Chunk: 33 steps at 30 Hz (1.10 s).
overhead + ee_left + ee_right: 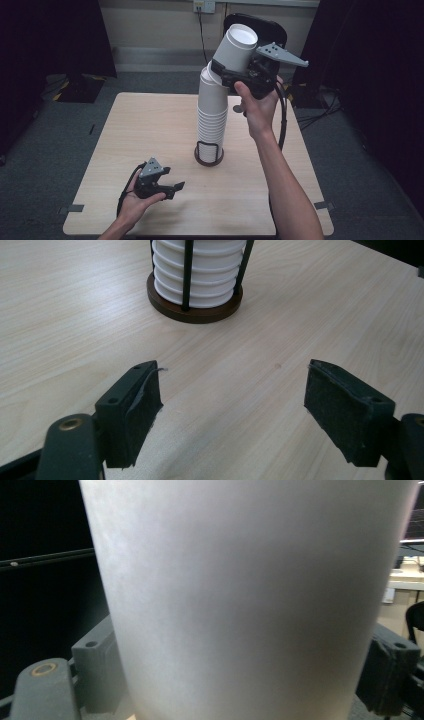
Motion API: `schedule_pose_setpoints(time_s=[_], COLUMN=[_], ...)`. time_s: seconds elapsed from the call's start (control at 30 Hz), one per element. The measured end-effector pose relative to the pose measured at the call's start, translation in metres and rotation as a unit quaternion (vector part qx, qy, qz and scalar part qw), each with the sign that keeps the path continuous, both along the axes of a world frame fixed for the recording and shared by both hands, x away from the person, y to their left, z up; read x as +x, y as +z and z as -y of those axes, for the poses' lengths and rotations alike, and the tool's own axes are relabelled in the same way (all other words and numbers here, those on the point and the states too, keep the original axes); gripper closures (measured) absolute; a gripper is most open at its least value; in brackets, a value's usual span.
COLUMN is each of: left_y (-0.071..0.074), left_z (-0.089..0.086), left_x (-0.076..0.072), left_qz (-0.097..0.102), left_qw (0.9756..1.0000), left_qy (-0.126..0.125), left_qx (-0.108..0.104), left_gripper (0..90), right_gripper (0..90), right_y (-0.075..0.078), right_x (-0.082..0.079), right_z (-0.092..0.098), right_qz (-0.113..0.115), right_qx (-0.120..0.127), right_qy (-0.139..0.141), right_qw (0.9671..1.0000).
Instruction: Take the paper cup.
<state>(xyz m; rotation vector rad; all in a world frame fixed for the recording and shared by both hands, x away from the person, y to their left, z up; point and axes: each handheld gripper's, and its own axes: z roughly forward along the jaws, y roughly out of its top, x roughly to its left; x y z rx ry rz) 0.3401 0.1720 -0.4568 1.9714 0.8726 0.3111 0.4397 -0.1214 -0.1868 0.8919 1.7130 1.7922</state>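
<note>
White paper cup (236, 47), one, is clamped tilted in the right gripper (231, 75) above the stack (212, 117), touching its top. One stack stands in a holder (208, 154) mid-table (150, 130). Left gripper (172, 189), jaws apart, rests near the front edge.

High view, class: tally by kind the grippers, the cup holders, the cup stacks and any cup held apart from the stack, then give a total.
Grippers: 2, left gripper and right gripper
Cup holder: 1
Cup stack: 1
Held cup, tilted: 1
Total: 5
</note>
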Motion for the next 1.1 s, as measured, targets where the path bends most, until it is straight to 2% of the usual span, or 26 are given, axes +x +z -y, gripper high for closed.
schedule_pose_setpoints(time_s=[0.37,0.43,0.6,0.63,0.67,0.8,0.93,0.97,1.1], left_y=[0.0,0.0,0.0,0.0,0.0,0.0,0.0,-0.001,-0.001], left_z=[0.001,0.001,0.0,0.0,0.001,0.002,0.003,0.003,0.004], left_x=[0.0,0.001,0.001,0.001,0.001,0.0,0.0,0.0,-0.001], left_qz=[0.003,0.005,0.004,0.013,0.014,0.02,0.028,0.028,0.027], left_qw=[1.0,1.0,0.9998,0.9997,0.9997,0.9993,0.9991,0.9992,0.9994], left_qy=[0.005,0.007,0.014,0.015,0.016,0.019,0.022,0.017,0.012], left_qx=[-0.002,-0.003,-0.013,-0.014,-0.015,-0.024,-0.021,-0.021,-0.02], left_gripper=[22.0,20.8,20.7,20.7,20.7,20.6,20.4,21.2,21.7], right_gripper=[12.8,12.8,12.7,12.8,12.8,12.8,12.8,12.8,12.9], right_y=[-0.005,-0.007,-0.007,-0.007,-0.008,-0.013,-0.019,-0.023,-0.029], right_x=[-0.002,-0.002,-0.002,-0.002,-0.002,-0.004,-0.005,-0.005,-0.008], right_z=[0.019,0.024,0.034,0.039,0.042,0.049,0.056,0.058,0.062], right_qz=[-0.01,-0.013,-0.014,-0.016,-0.018,-0.025,-0.03,-0.037,-0.041], right_qx=[0.001,0.007,0.004,0.002,0.001,-0.006,-0.002,-0.007,-0.014], right_qy=[-0.018,-0.024,-0.034,-0.039,-0.044,-0.05,-0.054,-0.058,-0.061], right_qw=[0.9998,0.9996,0.9993,0.9991,0.9989,0.9984,0.9981,0.9976,0.9972])
